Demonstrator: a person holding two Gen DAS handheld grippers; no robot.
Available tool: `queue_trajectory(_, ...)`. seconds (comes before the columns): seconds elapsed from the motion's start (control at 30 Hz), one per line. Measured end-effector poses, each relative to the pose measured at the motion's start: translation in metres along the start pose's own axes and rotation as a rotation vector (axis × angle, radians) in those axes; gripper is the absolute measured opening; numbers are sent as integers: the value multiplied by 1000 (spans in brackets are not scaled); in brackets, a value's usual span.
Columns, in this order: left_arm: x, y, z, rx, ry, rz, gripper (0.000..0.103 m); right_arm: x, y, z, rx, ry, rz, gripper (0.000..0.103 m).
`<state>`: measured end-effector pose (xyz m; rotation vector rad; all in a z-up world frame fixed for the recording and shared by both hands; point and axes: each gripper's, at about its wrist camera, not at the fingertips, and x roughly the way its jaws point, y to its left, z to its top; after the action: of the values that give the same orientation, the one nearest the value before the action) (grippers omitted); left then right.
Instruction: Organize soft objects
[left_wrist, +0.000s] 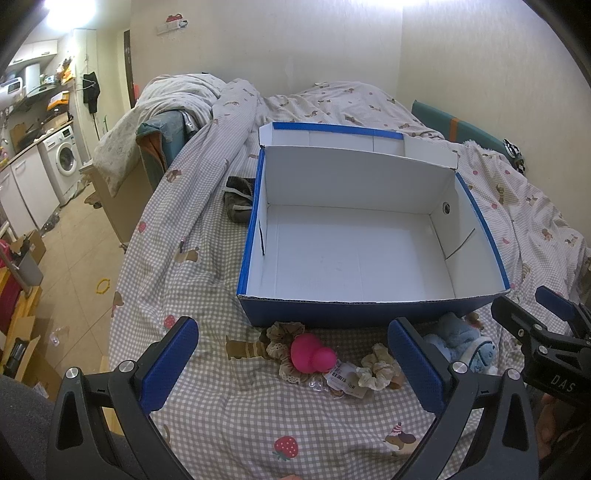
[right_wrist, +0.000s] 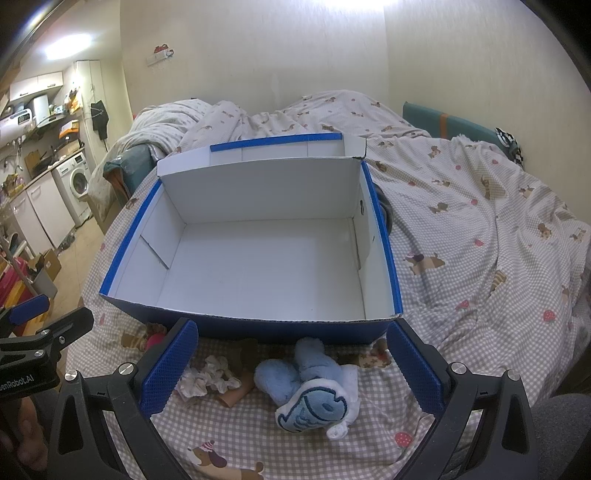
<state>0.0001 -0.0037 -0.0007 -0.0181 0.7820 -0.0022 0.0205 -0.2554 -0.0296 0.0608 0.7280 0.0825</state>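
Open box (left_wrist: 354, 254) on bed (left_wrist: 207, 266); in front of it, left to right: lace scrunchie (left_wrist: 282, 345), ball toy (left_wrist: 312, 356), second scrunchie (left_wrist: 376, 371), plush toy (right_wrist: 306, 391). Sock (left_wrist: 238, 199) left of box.

right gripper (left_wrist: 554, 325): "DAS" | left gripper (right_wrist: 29, 314): "enRobot.AI"

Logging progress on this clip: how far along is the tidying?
Nothing is done yet: the box holds nothing. Nothing is in hand; the left hand-held gripper and right hand-held gripper are both open. Left to do: the pink toy, scrunchies and blue plush lie on the bed in front of the box.
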Motion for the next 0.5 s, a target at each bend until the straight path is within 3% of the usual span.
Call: queue_trajectory(0.5, -1, -8, -1, 6, -2, -3, 102, 1, 1, -3, 5, 4, -1, 103)
